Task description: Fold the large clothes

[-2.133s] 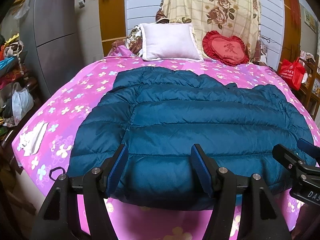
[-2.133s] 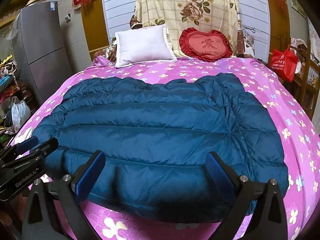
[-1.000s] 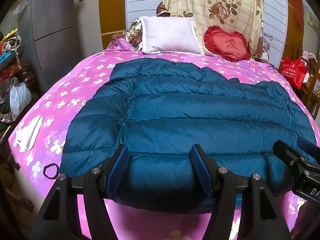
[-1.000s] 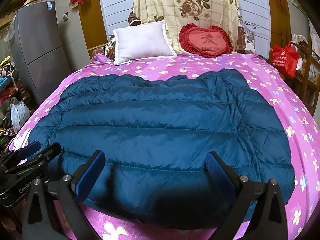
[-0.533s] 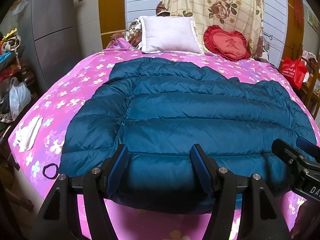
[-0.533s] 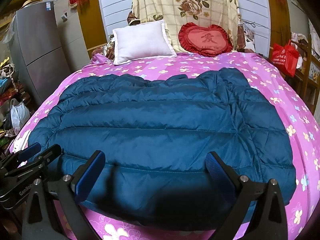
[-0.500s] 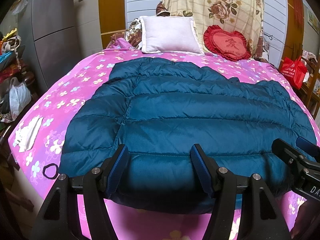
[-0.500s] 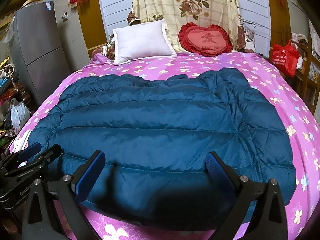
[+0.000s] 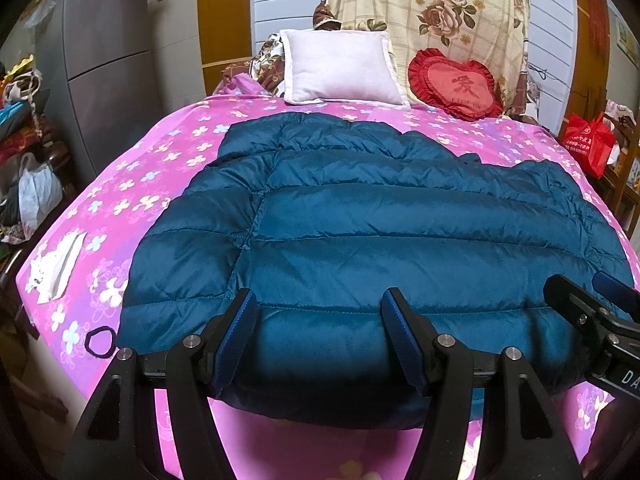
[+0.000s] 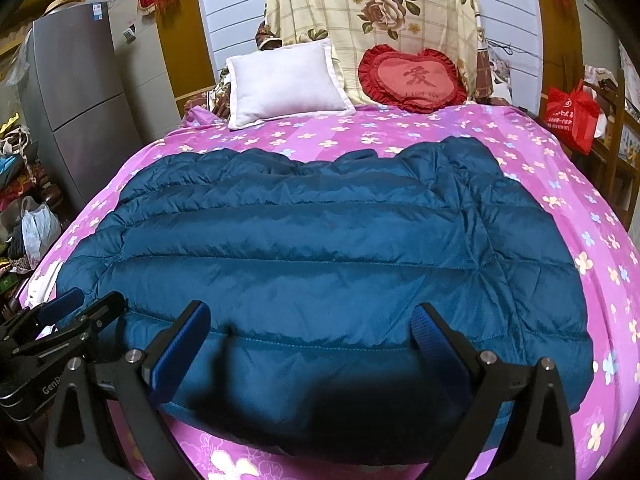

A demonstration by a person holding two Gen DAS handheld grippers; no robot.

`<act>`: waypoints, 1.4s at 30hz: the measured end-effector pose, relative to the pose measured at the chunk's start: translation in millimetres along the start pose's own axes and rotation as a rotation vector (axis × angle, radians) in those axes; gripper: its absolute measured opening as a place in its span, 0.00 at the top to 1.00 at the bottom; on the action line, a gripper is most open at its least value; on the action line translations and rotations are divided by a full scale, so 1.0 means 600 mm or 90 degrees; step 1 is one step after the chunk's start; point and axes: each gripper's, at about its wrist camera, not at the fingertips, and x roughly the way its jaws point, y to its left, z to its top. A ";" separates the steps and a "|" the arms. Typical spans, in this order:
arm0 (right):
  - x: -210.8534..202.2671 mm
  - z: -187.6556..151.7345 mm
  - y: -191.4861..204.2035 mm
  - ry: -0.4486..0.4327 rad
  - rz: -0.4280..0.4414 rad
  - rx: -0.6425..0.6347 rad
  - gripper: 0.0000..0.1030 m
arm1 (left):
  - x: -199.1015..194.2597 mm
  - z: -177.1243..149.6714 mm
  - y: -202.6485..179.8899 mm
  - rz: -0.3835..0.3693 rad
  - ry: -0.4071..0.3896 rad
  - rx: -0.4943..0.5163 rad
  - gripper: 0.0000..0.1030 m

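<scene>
Teal quilted puffer jacket [image 9: 400,236], spread flat across pink floral bed [image 9: 168,160]. Likely light, soft, slippery; best pinched at near hem corners. Left gripper [image 9: 320,332] and right gripper [image 10: 312,340] gape, empty, above near hem.

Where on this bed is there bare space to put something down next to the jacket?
Bare sheet lies between the jacket and the white pillow and red heart cushion, and down the right edge. The left strip is narrower, with a white cloth and a black hair tie. The near edge is crowded by both open grippers.
</scene>
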 end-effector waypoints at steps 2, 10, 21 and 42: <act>-0.001 0.000 0.000 -0.001 0.001 0.001 0.01 | 0.000 0.000 0.000 -0.001 0.001 0.000 0.56; 0.003 0.004 0.003 0.002 0.001 -0.002 0.01 | 0.006 0.001 -0.004 -0.001 0.004 0.003 0.56; 0.009 0.005 0.004 0.005 0.004 0.000 0.01 | 0.008 0.002 -0.005 -0.001 0.005 0.005 0.56; 0.010 0.005 0.002 0.008 0.004 -0.002 0.01 | 0.009 0.005 -0.007 -0.011 0.005 0.000 0.56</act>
